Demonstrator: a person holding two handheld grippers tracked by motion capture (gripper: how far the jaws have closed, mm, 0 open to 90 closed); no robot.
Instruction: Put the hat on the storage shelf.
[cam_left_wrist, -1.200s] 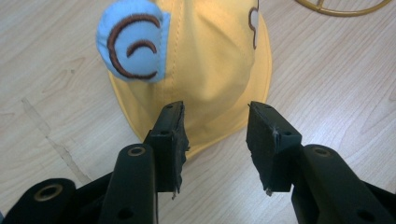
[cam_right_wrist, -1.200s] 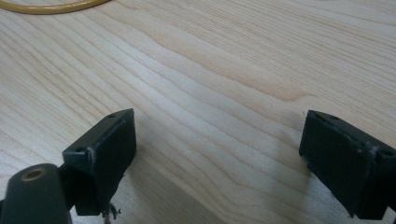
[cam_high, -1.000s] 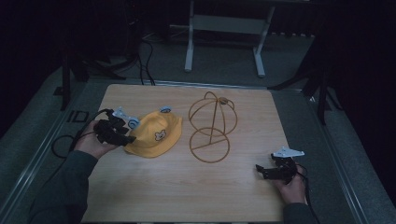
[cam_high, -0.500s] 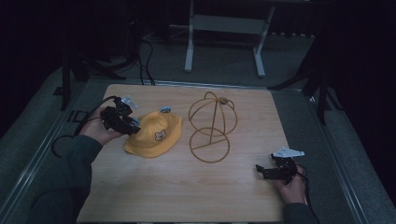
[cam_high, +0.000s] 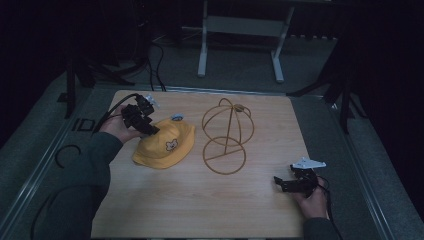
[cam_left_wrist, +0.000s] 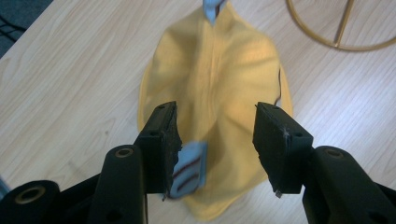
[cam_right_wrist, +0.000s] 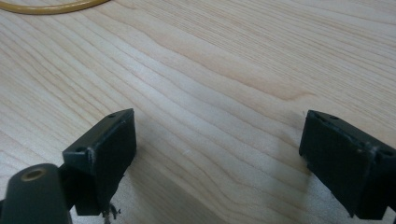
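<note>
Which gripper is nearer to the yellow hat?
Left. The left gripper is at the far left edge of the hat, its jaws open over it. The right gripper is far away, by the table's near right edge.

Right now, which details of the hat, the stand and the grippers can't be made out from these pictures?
- Hat emblem: too small in the high view; blurred in the left gripper view.
- Hat's rear brim: behind the left gripper, high view.
- Wire stand: cropped by the top edge, left gripper view.
- Blue tab: partly behind a jaw.
</note>
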